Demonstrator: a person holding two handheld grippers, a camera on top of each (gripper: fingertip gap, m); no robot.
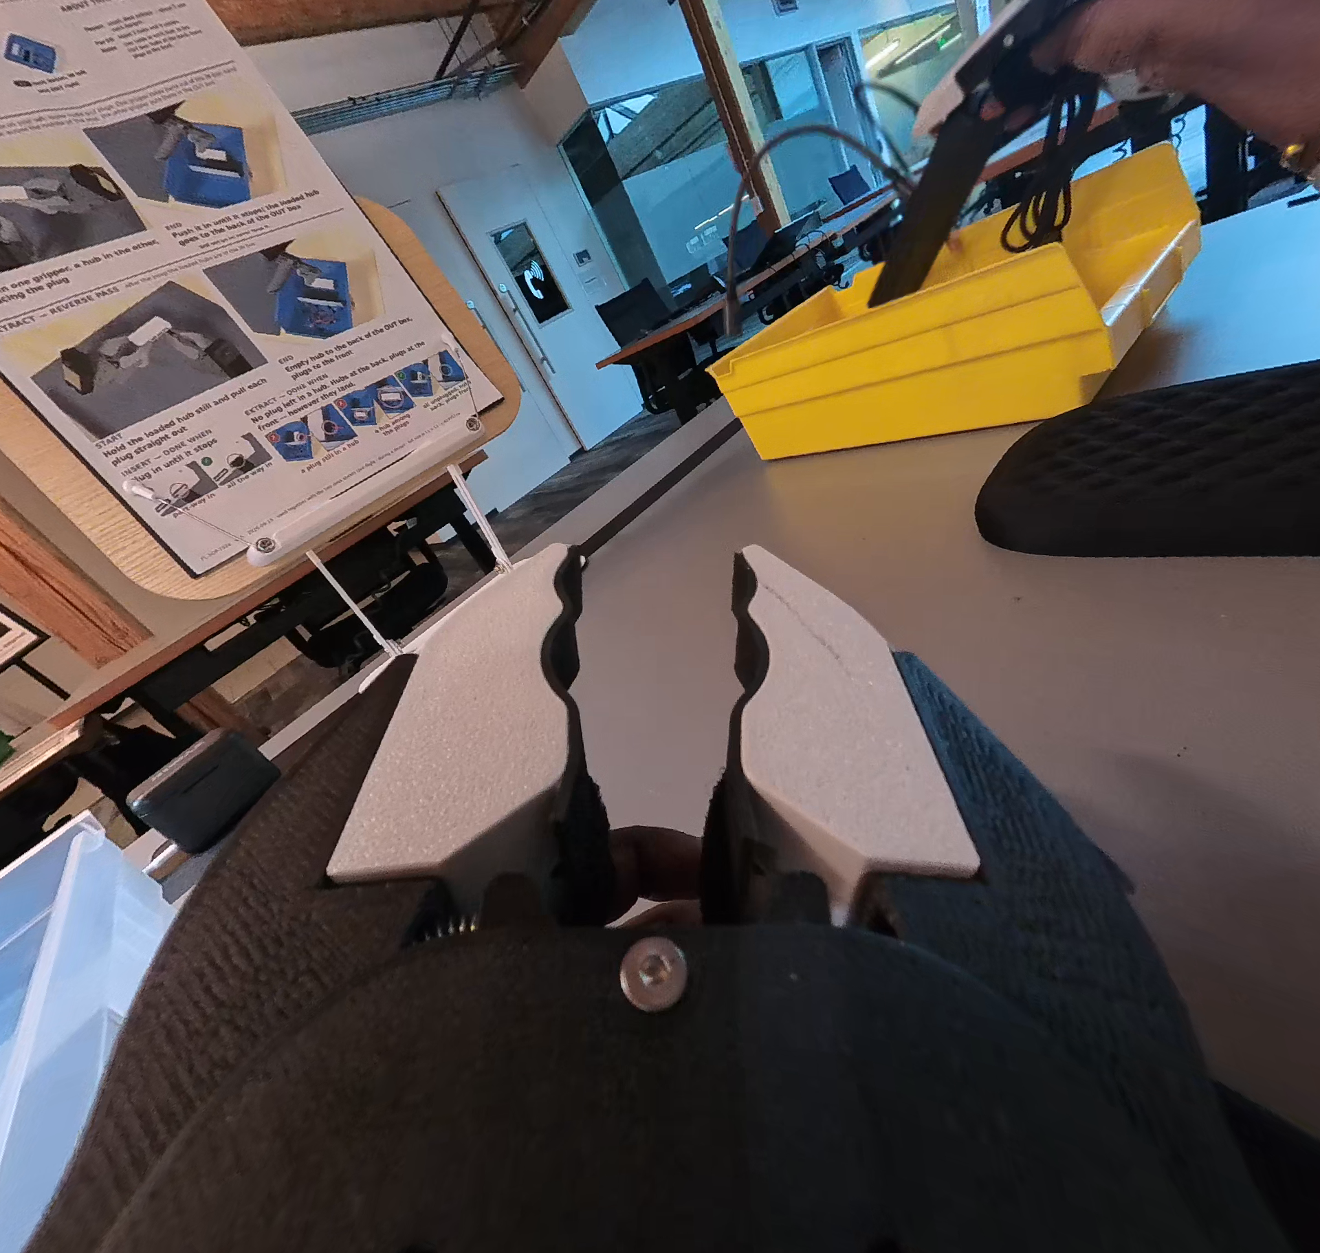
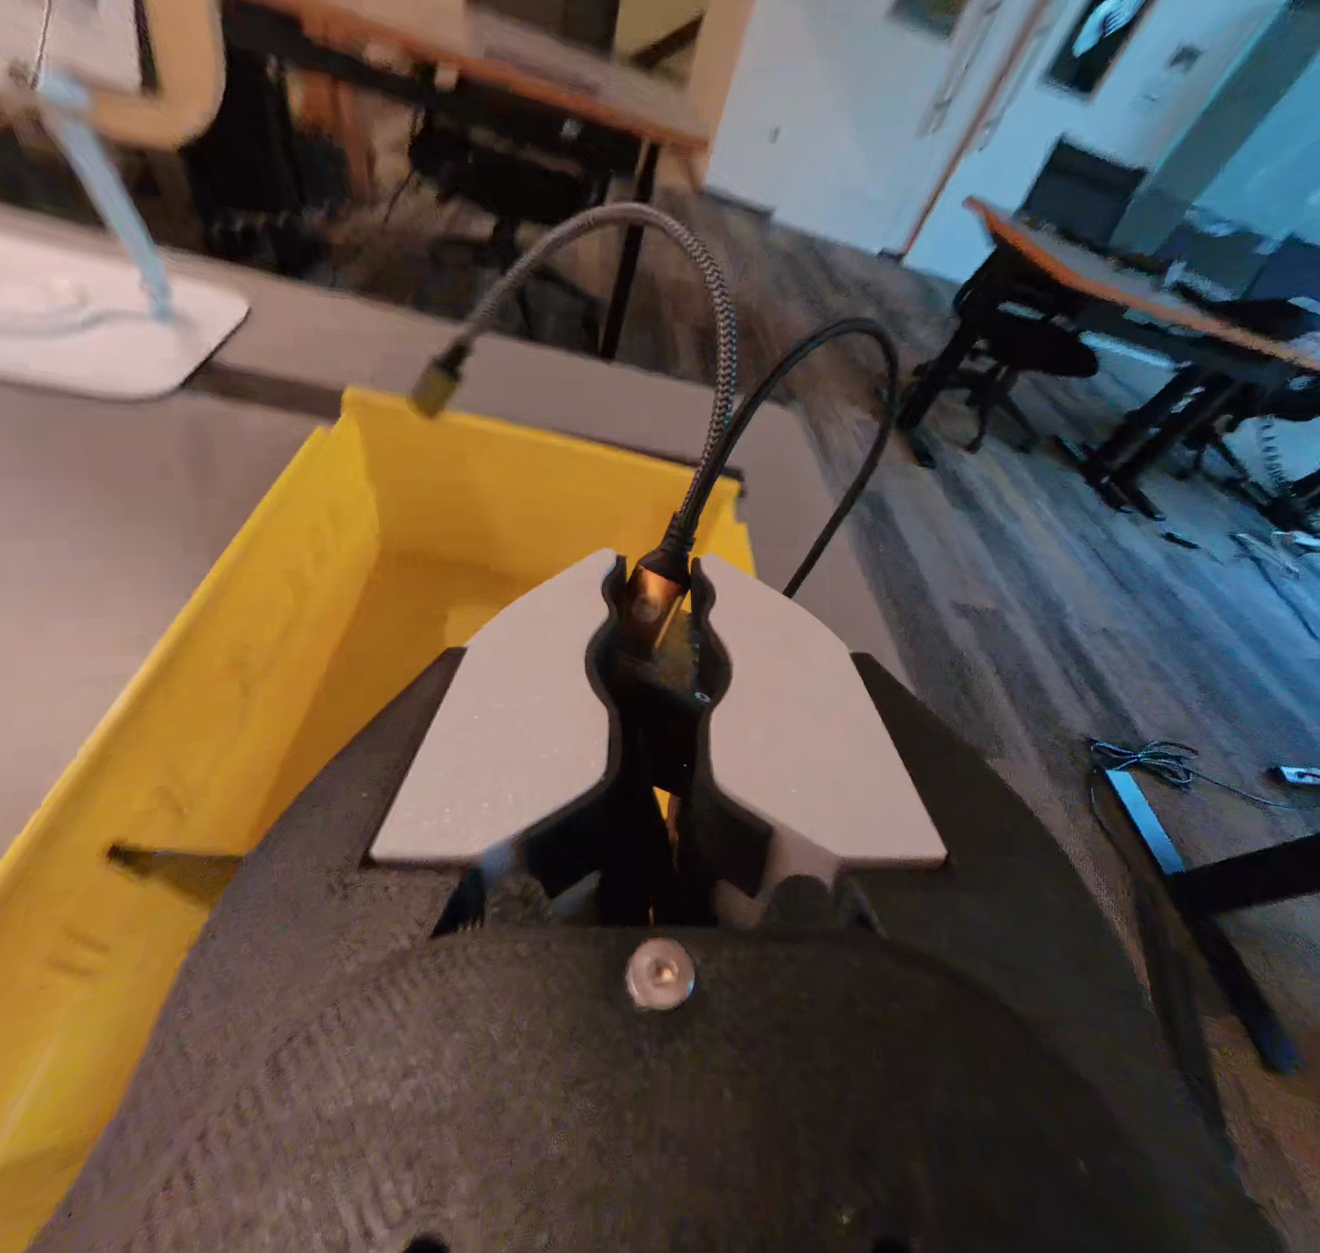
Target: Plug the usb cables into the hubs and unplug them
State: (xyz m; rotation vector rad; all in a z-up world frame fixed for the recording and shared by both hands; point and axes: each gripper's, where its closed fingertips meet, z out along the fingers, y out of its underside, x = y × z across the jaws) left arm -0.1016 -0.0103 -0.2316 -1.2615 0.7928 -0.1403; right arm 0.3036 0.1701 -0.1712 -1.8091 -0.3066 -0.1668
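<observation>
**A:** What is gripped by each tool?

**B:** The left gripper (image 1: 653,561) is held with its grey fingers apart, nothing between them, low over the grey table (image 1: 893,611). The right gripper (image 2: 657,565) is clamped on the black plug of a braided grey USB cable (image 2: 718,333), which arches up toward twelve o'clock.

**A:** And what is found around them?

**B:** A yellow plastic bin (image 1: 928,368) is seen at two o'clock in the left wrist view, the right gripper over it. A black mesh pad (image 1: 1157,461) lies just beside it; an illustrated instruction board (image 1: 214,254) is propped at ten o'clock.
</observation>
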